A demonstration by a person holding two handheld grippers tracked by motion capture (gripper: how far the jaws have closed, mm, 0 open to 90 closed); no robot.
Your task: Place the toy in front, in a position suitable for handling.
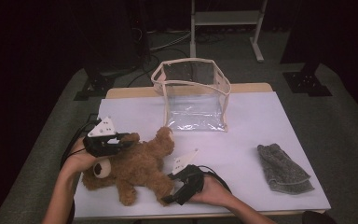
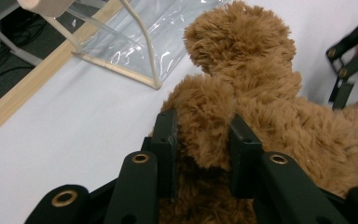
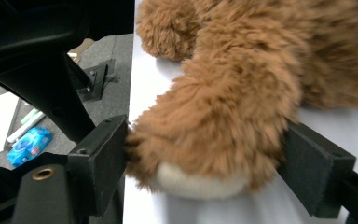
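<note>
the teddy bear (image 1: pixel 137 169), shaggy brown plush with a pale muzzle, lies on the white table cover (image 1: pixel 261 126) at the near left. the left gripper (image 2: pixel 204 154) pinches a furry limb between its two black jaws, fur bulging past the pads. the right gripper (image 3: pixel 205 158) clamps a paw with a cream sole, jaws pressed to both sides of it. just beyond the bear, toward the far edge, stands a clear plastic bag (image 1: pixel 193 95) with beige trim, boxy, open at the top, with nothing visible inside. well apart at the near right lies a grey knitted cloth (image 1: pixel 283 169), rumpled.
</note>
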